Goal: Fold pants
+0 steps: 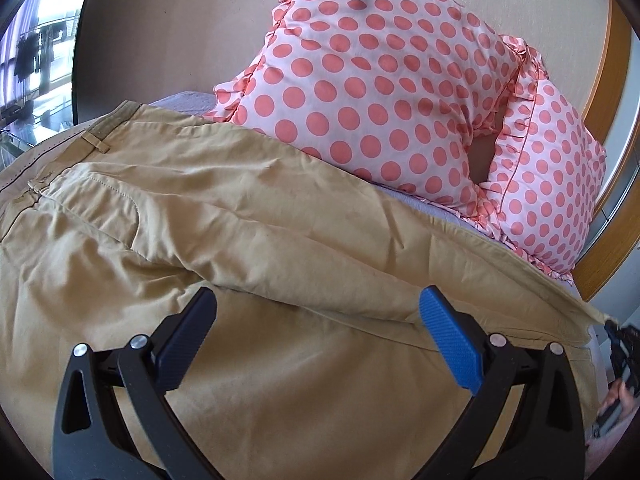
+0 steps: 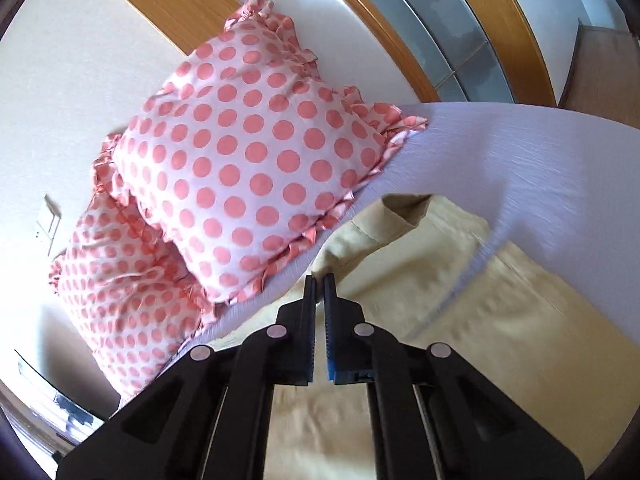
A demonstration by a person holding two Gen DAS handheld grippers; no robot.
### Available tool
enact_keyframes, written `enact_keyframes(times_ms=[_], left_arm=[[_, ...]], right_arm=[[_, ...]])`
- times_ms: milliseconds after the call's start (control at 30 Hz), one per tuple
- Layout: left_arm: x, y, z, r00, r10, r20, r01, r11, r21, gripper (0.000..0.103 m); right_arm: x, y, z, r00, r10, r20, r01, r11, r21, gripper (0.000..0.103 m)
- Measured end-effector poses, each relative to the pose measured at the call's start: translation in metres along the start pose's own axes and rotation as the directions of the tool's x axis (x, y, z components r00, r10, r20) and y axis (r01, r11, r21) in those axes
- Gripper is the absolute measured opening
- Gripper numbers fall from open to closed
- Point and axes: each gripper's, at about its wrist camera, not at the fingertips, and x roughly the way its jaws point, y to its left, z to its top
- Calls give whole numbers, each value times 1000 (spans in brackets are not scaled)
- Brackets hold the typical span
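Note:
Tan pants lie spread on the bed, waistband and a belt loop at the upper left of the left wrist view. My left gripper is open and hovers just above the crumpled fabric near a raised fold. In the right wrist view the pants show pale yellow, a leg end with its hem toward the top. My right gripper has its jaws nearly together at the leg's edge; whether cloth sits between them is hidden. It also shows at the far right of the left wrist view.
Two white pillows with pink dots lean against the wall at the bed's head, close to the pants. A lilac sheet covers the bed. A wooden frame and glass panel stand behind. A window is at far left.

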Motion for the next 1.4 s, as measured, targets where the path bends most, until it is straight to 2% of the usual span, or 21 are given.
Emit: enact_keyframes(times_ms=[100,200,233,300,333,433,567,633,700,733,767,867,933,1033,1200,1300,1400], left_arm=[[-6,0,-1,999,-1,33,2,1000,-3,101],[-24,-5,-1,995,-11,103,8,999,31,101],[-31,-7,-1,992,-16,125,11,999,44,101],[-47,-6,0,986,-18,164,9,998,60,101],[-54,-5,1,983,-15,183,3,998,63,101],[-68,5,4,977,5,211,-15,999,48,101],[-71,16,9,978,34,204,-42,999,32,101],[-70,18,10,980,38,194,-44,999,26,101],[-69,18,11,983,29,182,-35,999,28,101],[-69,19,11,984,17,178,-23,999,28,101],[-69,21,12,985,2,175,-7,1000,26,101],[-68,28,19,988,-18,156,17,1000,11,101],[-63,33,28,991,-18,135,18,1000,1,101],[-44,40,48,997,-6,79,7,1000,-17,101],[3,49,80,1000,22,-21,-24,996,-81,100],[37,51,96,991,114,-72,-119,990,-76,100],[74,58,109,976,165,-145,-181,978,-103,91]], right_arm=[[-32,-14,-32,996,-39,-83,43,998,44,5],[-36,-27,-44,985,-49,-167,71,990,125,6],[-37,-30,-47,982,-44,-183,72,986,150,10],[-35,-35,-49,979,-14,-203,54,980,193,28],[-33,-34,-50,980,-6,-197,45,980,194,32],[-27,-28,-48,980,-19,-197,59,978,202,39],[-15,-22,-44,980,-9,-200,58,969,240,48],[-4,-19,-41,982,-5,-191,51,970,237,47],[5,-19,-38,983,-1,-185,47,968,246,40],[8,-21,-38,982,39,-184,10,965,260,13],[10,-23,-39,980,85,-178,-33,961,274,2],[-16,-31,-43,974,211,-79,-180,940,289,2],[-45,-37,-46,968,249,-2,-240,934,263,2],[-71,-45,-51,967,252,39,-254,933,254,2],[-75,-51,-54,964,264,37,-265,927,264,2],[-74,-51,-54,961,273,40,-273,925,264,2],[-77,-51,-54,959,280,44,-282,926,249,2]])
